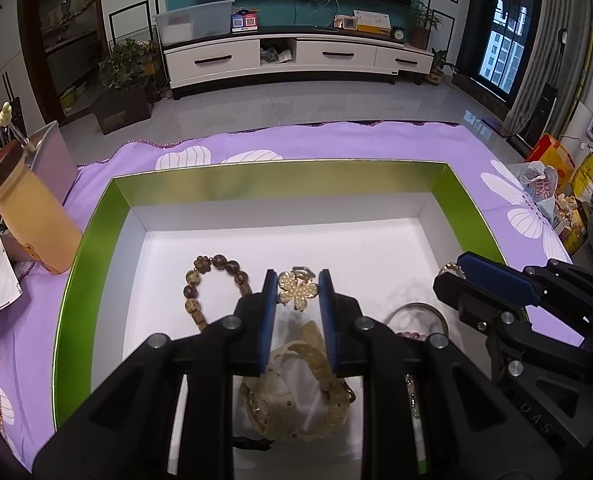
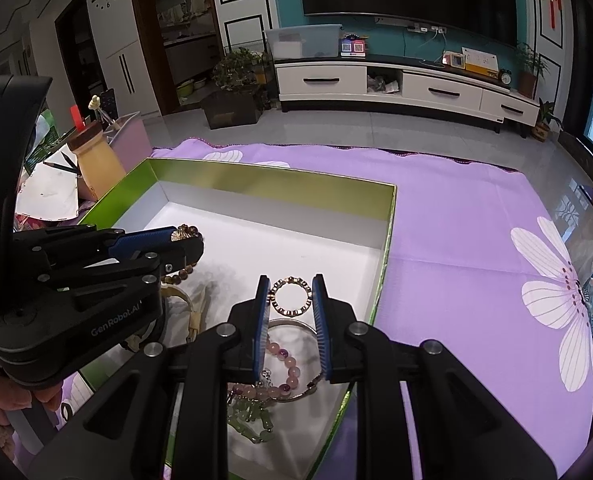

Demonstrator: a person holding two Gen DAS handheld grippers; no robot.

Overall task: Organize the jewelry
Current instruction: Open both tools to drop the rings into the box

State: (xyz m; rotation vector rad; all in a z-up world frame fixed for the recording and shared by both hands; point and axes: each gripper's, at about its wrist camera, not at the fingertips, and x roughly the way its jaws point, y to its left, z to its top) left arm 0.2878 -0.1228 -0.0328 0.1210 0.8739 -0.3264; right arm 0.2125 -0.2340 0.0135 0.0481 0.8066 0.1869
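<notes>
A green-rimmed white box [image 1: 96, 248] lies on a purple cloth and holds the jewelry; it also shows in the right wrist view [image 2: 388, 216]. My left gripper [image 1: 297, 288] is shut on a pearl flower brooch [image 1: 296, 290], held above the box floor. Beside it lie a brown bead bracelet [image 1: 200, 284] and a cream watch [image 1: 296, 384]. My right gripper [image 2: 289, 294] is shut on a gold ring bracelet [image 2: 289, 295]. Below it lie a silver bangle [image 2: 292, 324], a pink bead bracelet [image 2: 284, 376] and a green bead bracelet [image 2: 252, 424].
A yellow bottle [image 1: 28, 216] with a brown cap stands left of the box beside papers and pencils. The purple flowered cloth [image 2: 476, 264] stretches right of the box. Bags [image 1: 552, 184] sit off the table's right edge. A TV cabinet [image 1: 296, 56] stands far behind.
</notes>
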